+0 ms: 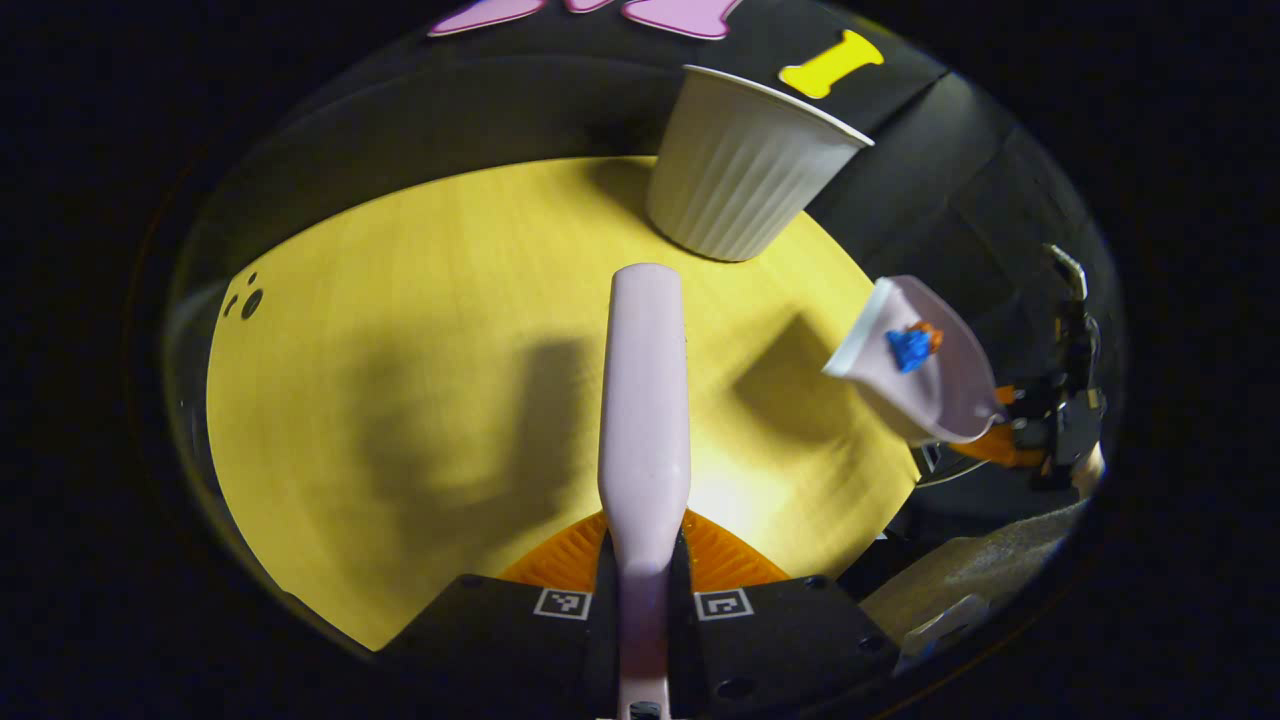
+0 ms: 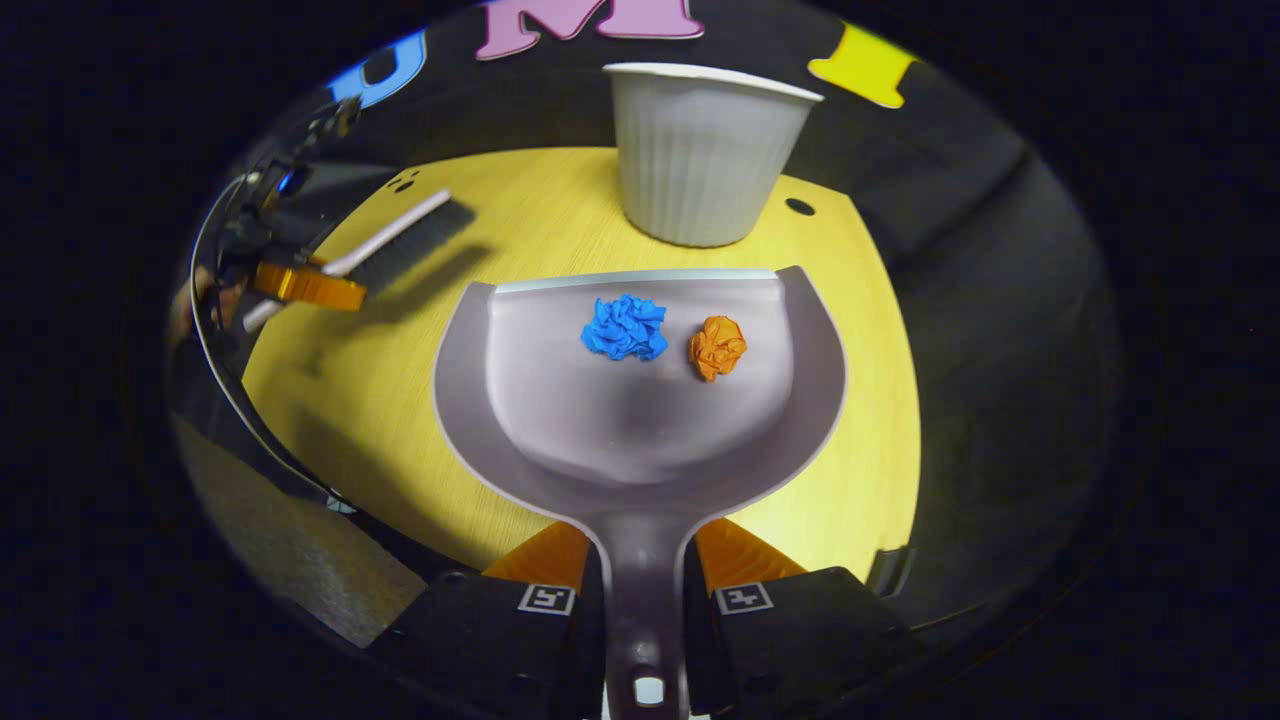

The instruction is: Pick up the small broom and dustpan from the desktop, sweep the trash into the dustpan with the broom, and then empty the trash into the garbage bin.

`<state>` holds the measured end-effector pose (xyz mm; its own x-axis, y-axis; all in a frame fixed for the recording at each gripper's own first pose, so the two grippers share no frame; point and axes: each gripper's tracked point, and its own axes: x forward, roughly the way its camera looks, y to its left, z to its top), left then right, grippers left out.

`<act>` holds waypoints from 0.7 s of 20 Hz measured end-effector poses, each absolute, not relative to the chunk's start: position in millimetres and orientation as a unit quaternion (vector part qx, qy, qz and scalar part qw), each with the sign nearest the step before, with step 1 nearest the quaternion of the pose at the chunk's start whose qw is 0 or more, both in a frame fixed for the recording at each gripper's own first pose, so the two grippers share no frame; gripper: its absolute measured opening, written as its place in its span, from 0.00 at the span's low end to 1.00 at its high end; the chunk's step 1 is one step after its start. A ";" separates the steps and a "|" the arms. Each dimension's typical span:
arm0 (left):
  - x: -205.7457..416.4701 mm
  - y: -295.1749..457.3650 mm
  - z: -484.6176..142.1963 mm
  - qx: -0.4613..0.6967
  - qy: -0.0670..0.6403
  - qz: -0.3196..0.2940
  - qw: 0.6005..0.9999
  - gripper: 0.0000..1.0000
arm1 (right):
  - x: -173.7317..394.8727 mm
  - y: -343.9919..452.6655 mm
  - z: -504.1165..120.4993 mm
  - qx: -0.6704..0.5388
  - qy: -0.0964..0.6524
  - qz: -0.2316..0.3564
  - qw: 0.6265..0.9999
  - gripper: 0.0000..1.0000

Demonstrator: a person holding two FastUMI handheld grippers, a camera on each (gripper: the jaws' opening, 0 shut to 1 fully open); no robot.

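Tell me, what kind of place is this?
Probably a staged recording booth, not a home: a round yellow wooden tabletop against black cloth walls, holding one white ribbed bin and crumpled paper scraps.

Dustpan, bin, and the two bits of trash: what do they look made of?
Dustpan: smooth, slightly glossy plastic, going by its soft sheen. Bin: matte ribbed walls, probably plastic. Blue scrap and orange scrap: crumpled paper, judging by the sharp creases.
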<state>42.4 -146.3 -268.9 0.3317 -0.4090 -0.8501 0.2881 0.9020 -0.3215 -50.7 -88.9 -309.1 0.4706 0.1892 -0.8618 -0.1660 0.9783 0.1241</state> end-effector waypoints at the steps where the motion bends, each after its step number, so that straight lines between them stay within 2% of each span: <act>1: 41.0 -142.5 -278.2 -0.060 0.541 -0.208 0.813 0.23 | -46.2 -99.0 -291.2 0.011 0.498 0.094 0.862 0.36; 2: 39.5 -139.8 -284.5 -0.063 0.543 -0.204 0.812 0.23 | -41.1 -108.8 -273.2 0.010 0.492 0.084 0.867 0.40; 3: 37.0 -137.7 -289.5 -0.066 0.546 -0.202 0.811 0.23 | -36.6 -115.5 -256.5 0.012 0.487 0.075 0.870 0.36; 6: 34.8 -135.1 -296.9 -0.071 0.544 -0.199 0.812 0.23 | -16.1 -146.4 -206.6 0.030 0.478 0.051 0.876 0.36; 7: 33.3 -134.2 -298.0 -0.075 0.543 -0.199 0.812 0.23 | -8.4 -153.8 -194.2 0.031 0.470 0.044 0.881 0.36; 8: 32.0 -131.9 -299.0 -0.077 0.542 -0.200 0.813 0.23 | 0.5 -163.2 -180.7 0.030 0.464 0.036 0.885 0.40; 9: 30.7 -129.6 -301.3 -0.078 0.540 -0.201 0.813 0.23 | 13.7 -175.8 -171.5 0.025 0.457 0.029 0.889 0.36; 11: 29.8 -129.4 -301.9 -0.077 0.539 -0.203 0.814 0.23 | 38.6 -198.4 -156.2 0.011 0.451 0.015 0.892 0.36; 12: 29.3 -129.4 -301.5 -0.077 0.538 -0.203 0.814 0.23 | 51.9 -208.9 -148.3 0.003 0.450 0.011 0.893 0.31; 13: 28.5 -129.2 -302.5 -0.076 0.538 -0.204 0.814 0.23 | 66.0 -218.1 -141.1 -0.006 0.450 0.006 0.893 0.36; 14: 27.2 -129.0 -302.7 -0.075 0.538 -0.203 0.815 0.23 | 79.5 -224.2 -136.9 -0.013 0.450 0.005 0.893 0.36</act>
<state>27.2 -129.0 -302.7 0.3390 -0.4124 -0.8456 0.2502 0.9060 -0.3415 79.5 -224.2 -136.9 0.5950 -0.0024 -0.8037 -0.0209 0.9996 -0.0184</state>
